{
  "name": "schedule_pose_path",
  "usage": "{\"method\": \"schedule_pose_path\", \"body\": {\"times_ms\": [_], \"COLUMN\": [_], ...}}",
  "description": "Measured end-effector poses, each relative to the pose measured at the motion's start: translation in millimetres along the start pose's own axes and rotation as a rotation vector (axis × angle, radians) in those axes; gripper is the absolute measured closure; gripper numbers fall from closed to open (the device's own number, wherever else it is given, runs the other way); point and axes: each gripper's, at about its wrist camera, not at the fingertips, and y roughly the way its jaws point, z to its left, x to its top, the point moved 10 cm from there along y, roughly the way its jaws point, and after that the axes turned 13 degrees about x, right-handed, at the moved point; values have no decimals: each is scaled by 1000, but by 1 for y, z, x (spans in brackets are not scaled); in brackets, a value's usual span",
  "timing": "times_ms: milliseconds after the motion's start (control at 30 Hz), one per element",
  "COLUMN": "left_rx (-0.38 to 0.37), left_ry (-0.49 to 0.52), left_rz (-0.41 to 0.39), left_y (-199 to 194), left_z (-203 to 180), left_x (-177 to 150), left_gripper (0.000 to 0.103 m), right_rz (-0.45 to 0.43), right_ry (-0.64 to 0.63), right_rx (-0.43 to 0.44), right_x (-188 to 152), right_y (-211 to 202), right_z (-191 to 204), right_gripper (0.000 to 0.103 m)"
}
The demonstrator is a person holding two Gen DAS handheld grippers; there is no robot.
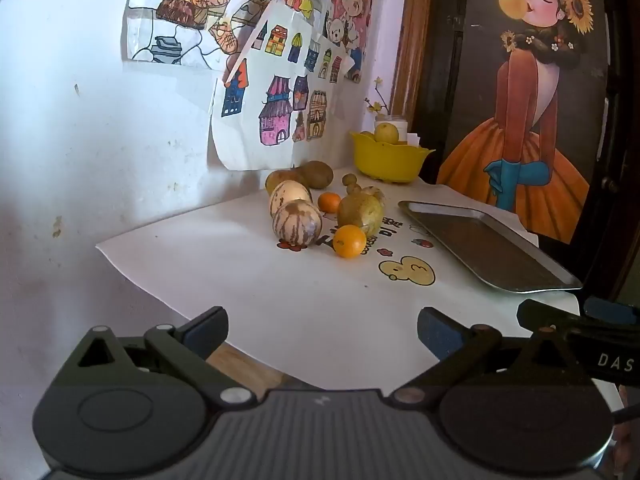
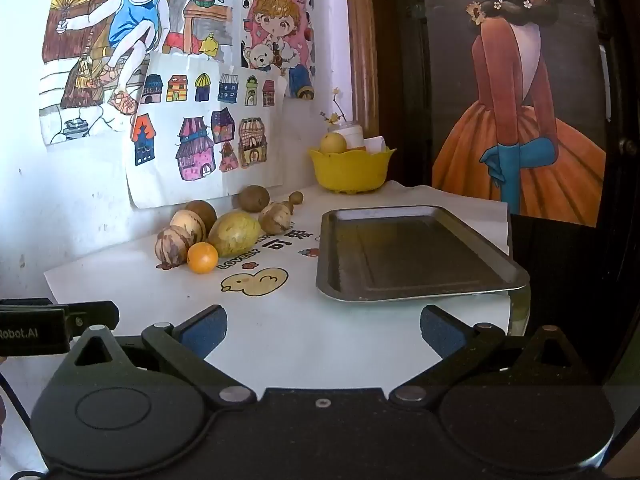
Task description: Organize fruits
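Several fruits lie in a cluster on the white table cover: a small orange fruit [image 1: 349, 241] [image 2: 202, 257] in front, striped pale melons [image 1: 297, 222] [image 2: 173, 243], a yellow-green mango [image 1: 360, 211] [image 2: 234, 233], a tangerine [image 1: 329, 202] and brown round fruits [image 1: 317, 174] [image 2: 253, 198]. A metal tray [image 1: 488, 250] [image 2: 412, 254] sits empty to the right. A yellow bowl [image 1: 386, 158] [image 2: 350, 170] at the back holds a pale yellow fruit [image 1: 386, 133] [image 2: 333, 143]. My left gripper [image 1: 322, 330] and right gripper [image 2: 324, 330] are both open, empty, well short of the fruits.
Children's drawings [image 1: 276, 112] [image 2: 204, 128] hang on the wall behind the fruits. A dark door with a painted figure [image 1: 528, 92] [image 2: 516, 92] stands at the right. The table edge drops off at the left [image 1: 120, 264] and past the tray's right side [image 2: 516, 300].
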Motion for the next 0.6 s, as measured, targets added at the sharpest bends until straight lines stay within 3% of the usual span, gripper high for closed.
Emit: {"method": "schedule_pose_path", "body": {"times_ms": [600], "left_rx": [-1], "left_ry": [0], "left_rz": [4], "left_y": [0], "left_z": [0], "left_x": [0], "left_gripper": [0], "right_rz": [0], "right_ry": [2], "right_rx": [1], "right_x": [-1], "right_y": [0], "right_z": [0], "right_gripper": [0]}}
